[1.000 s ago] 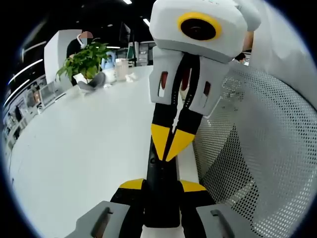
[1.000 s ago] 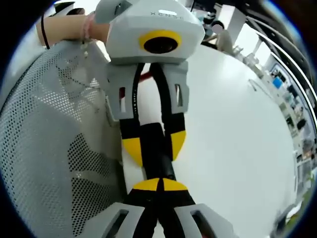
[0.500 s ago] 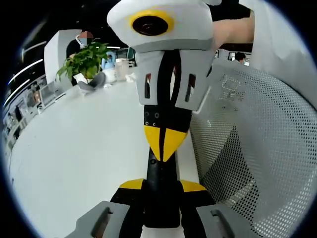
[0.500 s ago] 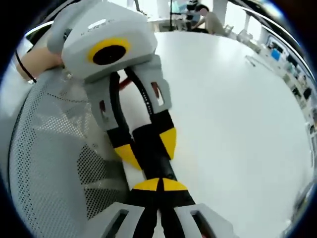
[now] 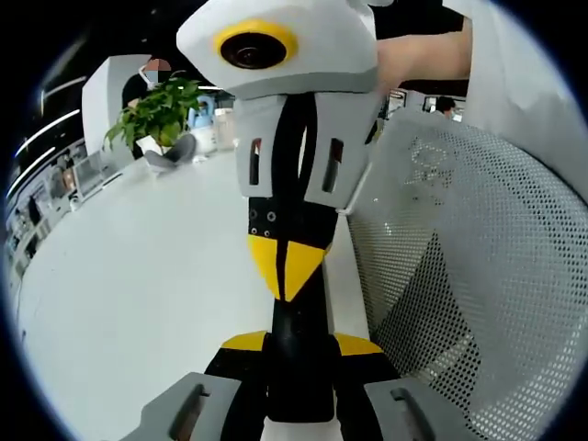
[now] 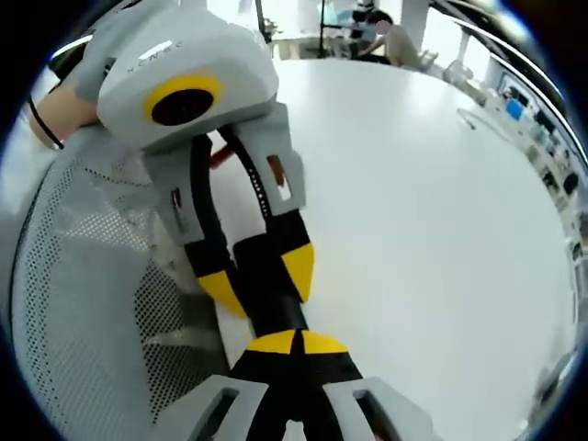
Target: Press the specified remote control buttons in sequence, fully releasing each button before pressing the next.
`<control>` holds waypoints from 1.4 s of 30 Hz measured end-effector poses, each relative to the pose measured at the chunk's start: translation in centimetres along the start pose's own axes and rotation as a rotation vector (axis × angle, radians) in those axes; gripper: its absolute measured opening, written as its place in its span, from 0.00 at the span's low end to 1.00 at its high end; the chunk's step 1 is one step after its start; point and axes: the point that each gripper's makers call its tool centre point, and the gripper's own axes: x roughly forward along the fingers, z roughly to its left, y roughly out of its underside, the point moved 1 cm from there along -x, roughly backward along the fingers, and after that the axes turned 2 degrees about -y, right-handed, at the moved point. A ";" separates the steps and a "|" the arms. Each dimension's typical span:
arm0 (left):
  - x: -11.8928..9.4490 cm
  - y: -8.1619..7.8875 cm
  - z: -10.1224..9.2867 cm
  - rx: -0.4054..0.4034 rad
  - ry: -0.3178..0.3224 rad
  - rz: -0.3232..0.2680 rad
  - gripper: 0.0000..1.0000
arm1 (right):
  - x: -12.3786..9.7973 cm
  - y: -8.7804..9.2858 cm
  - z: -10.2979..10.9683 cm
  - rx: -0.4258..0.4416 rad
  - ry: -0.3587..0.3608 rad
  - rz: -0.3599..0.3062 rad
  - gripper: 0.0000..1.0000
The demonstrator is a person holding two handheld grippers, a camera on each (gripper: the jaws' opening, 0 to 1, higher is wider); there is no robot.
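Black remote [image 5: 299, 354] clamped lengthwise in left tongs [image 5: 299, 342]
Right tongs [image 6: 296, 342], pressed together, touch its top, above the white desk [image 5: 138, 276]

remote [image 5: 299, 354]: matt black plastic, smooth. left gripper [image 5: 299, 344] shell pale grey plastic, slightly satin; tips yellow and black, look rubbery-matt. right gripper [image 5: 285, 266] same deal, white-grey plastic body with soft sheen. table [image 5: 138, 276]: plain white, smooth, low gloss. chair [image 5: 478, 276]: white perforated mesh, looks like plastic, matt. plant [image 5: 156, 110] leaves green, bit shiny.
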 end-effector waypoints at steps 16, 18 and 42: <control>0.0 0.0 0.1 0.002 0.000 0.003 0.25 | 0.4 -0.2 -0.5 0.133 -0.115 0.147 0.00; 0.0 0.0 0.1 0.002 0.000 0.004 0.25 | 0.4 -0.2 -0.5 0.137 -0.106 0.150 0.00; 0.1 0.0 0.0 -0.005 0.000 -0.004 0.25 | 0.4 -1.0 1.2 -0.079 -0.020 0.024 0.00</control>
